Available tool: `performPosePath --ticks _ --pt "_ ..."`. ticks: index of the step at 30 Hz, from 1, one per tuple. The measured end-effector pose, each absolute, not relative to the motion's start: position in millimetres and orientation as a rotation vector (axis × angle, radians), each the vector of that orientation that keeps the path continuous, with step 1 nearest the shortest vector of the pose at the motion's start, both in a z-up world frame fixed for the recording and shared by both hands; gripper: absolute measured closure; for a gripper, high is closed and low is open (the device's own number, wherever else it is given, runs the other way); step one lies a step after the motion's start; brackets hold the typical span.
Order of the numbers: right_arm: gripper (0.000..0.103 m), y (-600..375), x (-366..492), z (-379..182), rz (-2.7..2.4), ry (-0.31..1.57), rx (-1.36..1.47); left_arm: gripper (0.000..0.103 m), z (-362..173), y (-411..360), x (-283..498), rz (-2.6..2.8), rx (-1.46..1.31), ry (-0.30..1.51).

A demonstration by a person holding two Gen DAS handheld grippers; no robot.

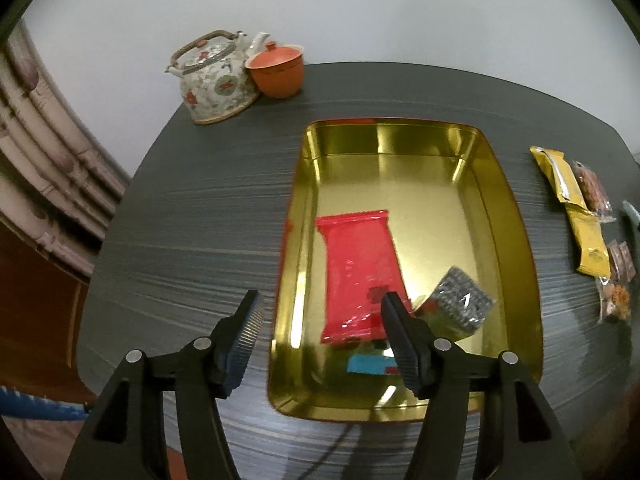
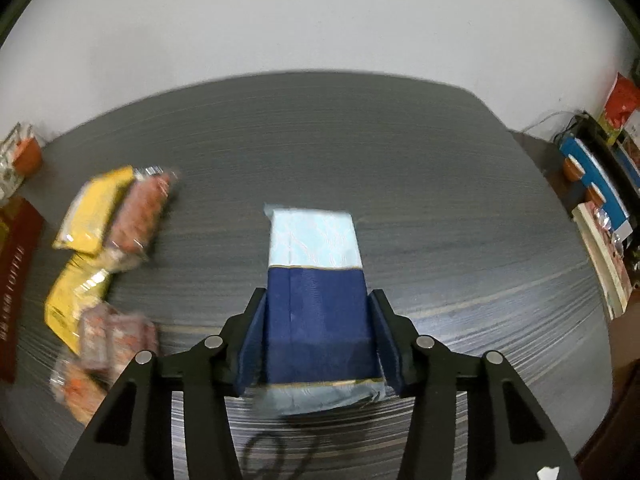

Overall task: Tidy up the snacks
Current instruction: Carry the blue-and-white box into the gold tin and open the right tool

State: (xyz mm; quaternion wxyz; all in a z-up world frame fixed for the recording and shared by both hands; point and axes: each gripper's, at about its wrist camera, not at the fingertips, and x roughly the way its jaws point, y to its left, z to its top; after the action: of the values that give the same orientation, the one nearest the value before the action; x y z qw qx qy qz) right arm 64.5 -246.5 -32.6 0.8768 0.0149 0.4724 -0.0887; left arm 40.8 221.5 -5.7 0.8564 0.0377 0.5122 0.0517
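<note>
In the left wrist view a gold tin (image 1: 516, 216) lies open on the dark table. Inside it are a red packet (image 1: 360, 264), a grey patterned packet (image 1: 460, 300) and a small blue piece (image 1: 366, 364). My left gripper (image 1: 320, 296) hangs open above the tin's near left part, nothing between its fingers. In the right wrist view my right gripper (image 2: 319, 293) is shut on a box (image 2: 316, 280) with a navy band and pale blue ends, pads pressing the navy sides. Yellow packets (image 2: 96, 208) and clear-wrapped orange snacks (image 2: 144, 208) lie to its left.
A patterned teapot (image 1: 216, 76) and an orange lidded cup (image 1: 278, 70) stand at the table's far left corner. Right of the tin lie yellow packets (image 1: 560, 176). A dark red lid (image 2: 16, 264) lies at the left edge. Books and boxes (image 2: 600, 200) sit beyond the table's right side.
</note>
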Motion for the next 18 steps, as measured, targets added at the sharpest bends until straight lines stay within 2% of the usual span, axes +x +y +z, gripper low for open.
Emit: performPosePath --ticks 6,18 --pt "0.057 -205 61 8 -0.107 0.92 -0.018 0.038 -2 240 34 0.121 0.015 1.055" --pt "0.057 -67 58 33 0.154 0.905 -0.117 0.036 2 268 33 0.161 -0.053 1.052"
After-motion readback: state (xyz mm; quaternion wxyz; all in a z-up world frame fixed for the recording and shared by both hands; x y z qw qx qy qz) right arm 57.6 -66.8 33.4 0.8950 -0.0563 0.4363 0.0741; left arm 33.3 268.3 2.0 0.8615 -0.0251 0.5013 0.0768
